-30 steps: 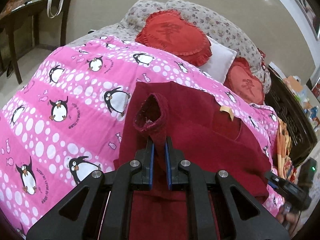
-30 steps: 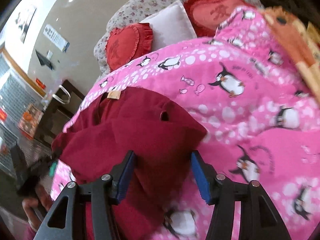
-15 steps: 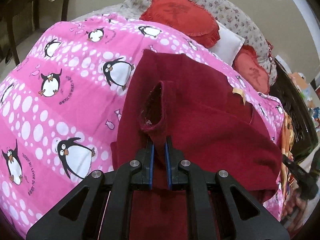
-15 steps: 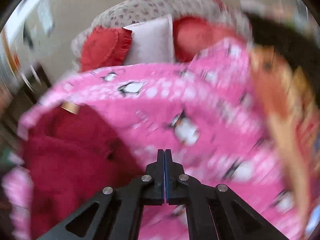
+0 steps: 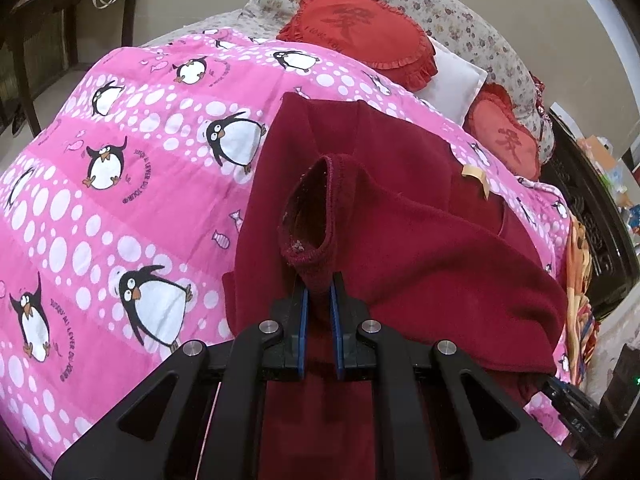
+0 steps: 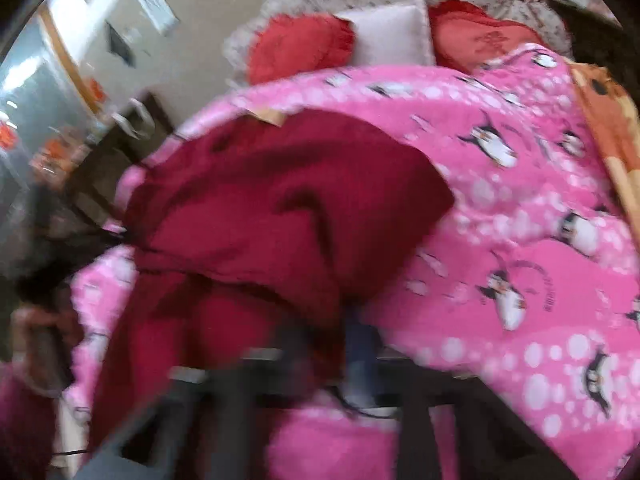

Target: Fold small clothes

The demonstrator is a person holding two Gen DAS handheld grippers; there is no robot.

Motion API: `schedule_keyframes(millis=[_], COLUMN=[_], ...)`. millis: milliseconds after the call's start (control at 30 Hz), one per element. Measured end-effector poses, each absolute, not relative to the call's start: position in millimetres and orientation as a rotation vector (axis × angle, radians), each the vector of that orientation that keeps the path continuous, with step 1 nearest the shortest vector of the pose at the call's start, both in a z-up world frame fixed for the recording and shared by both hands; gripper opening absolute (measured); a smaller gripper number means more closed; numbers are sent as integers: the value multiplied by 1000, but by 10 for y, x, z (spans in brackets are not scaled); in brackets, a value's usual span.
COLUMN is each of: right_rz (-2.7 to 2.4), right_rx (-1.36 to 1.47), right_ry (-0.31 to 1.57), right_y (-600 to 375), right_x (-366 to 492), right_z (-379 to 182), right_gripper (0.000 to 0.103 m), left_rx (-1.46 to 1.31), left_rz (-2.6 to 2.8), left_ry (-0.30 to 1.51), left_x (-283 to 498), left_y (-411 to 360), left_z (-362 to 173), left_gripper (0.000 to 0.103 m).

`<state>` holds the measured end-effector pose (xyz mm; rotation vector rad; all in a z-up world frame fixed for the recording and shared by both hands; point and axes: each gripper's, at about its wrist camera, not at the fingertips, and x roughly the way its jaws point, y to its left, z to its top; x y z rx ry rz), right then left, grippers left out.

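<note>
Blurred maroon garment (image 6: 280,200) on penguin quilt (image 6: 520,240).

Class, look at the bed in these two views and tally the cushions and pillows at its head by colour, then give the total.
Red heart-shaped cushions: 2
White pillow: 1
Floral pillow behind them: 1
Total: 4

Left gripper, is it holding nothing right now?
No, the left gripper is shut on the cuff of the dark red garment, whose sleeve opening stands up above it.
</note>
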<state>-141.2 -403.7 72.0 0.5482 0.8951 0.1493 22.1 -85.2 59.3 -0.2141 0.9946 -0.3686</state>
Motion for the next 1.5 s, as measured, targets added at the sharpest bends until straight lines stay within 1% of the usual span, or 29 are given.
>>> schedule_keyframes(millis=[100,200,267,333,367,400,433,467,500,567,600,667,700,733,800,900,967,1033,1100,1133,1167,1200,1233,1333,1467,1500], right_rz=[130,116,105,106,99,83,70,56,48,40,56,129,123,105,94,26,-14,-11,1,8,11,19,34,113,129,139], right_rx=[502,466,495,637,691,715,723,727,732,766,818,910,922,912,876,758,701,717,774,803,821,810,790,702,610,613], right_ry=[886,1013,1056,992,937,891,860,825,787,775,806,826,840,837,791,748,838,859,823,814,806,793,791,807,813,823], right_y=[-4112,-4117,-4212,-4445,-4554,-4637,-4676,-4706,-4717,-4713,-4711,-4702,-4706,-4696,-4770,-4821,-4757,-4746,-4831,-4874,-4888,-4848,-4805,-4531,-4223,-4195], right_x=[-1637,-1710,-1772,-1829,-1832,-1811,-1776,-1722,-1644,-1452,-1274,-1069,-1006,-985,-1025,-1072,-930,-917,-1032,-1078,-1163,-1297,-1367,-1579,-1614,-1592], right_z=[805,548,453,493,561,639,698,752,793,750,648,480,452,459,595,772,579,475,568,604,649,726,770,944,933,891], right_gripper=[7,6,6,7,9,24,56,70,81,81,80,54,32,22,10,8,8,8,10,18,23,31,36,37,37,28], left_rx=[-201,-196,-204,-199,-195,-193,-191,-192,-193,-189,-186,-176,-173,-175,-187,-202,-171,-163,-175,-176,-173,-172,-176,-178,-159,-149], left_rz=[-382,-374,-371,-373,-373,-373,-371,-370,-369,-369,-369,-371,-373,-379,-399,-435,-428,-423,-427,-427,-425,-425,-428,-420,-415,-416], left_ry=[988,999,1005,1003,1004,1005,1007,1007,1006,1006,1006,1008,1008,1007,993,992,1036,1068,1062,1057,1058,1062,1064,1056,1076,1086], left_x=[208,221,206,183,179,177,179,181,187,184,181,179,183,183,178,180,214,221,188,170,162,157,143,41,-145,-191], left_y=[-845,-873,-874,-872,-874,-876,-886,-889,-896,-906,-914,-932,-940,-944,-936,-950,-1040,-1072,-1026,-977,-941,-902,-835,-684,-544,-533], left_z=[608,552,526,517,516,516,520,525,534,537,541,549,557,575,622,600,476,413,452,494,519,543,573,631,609,598], left_gripper=[9,9,9,9,9,9,9,9,9,9,9,9,9,9,9,11,11,11,16,21,27,29,32,34,35,35])
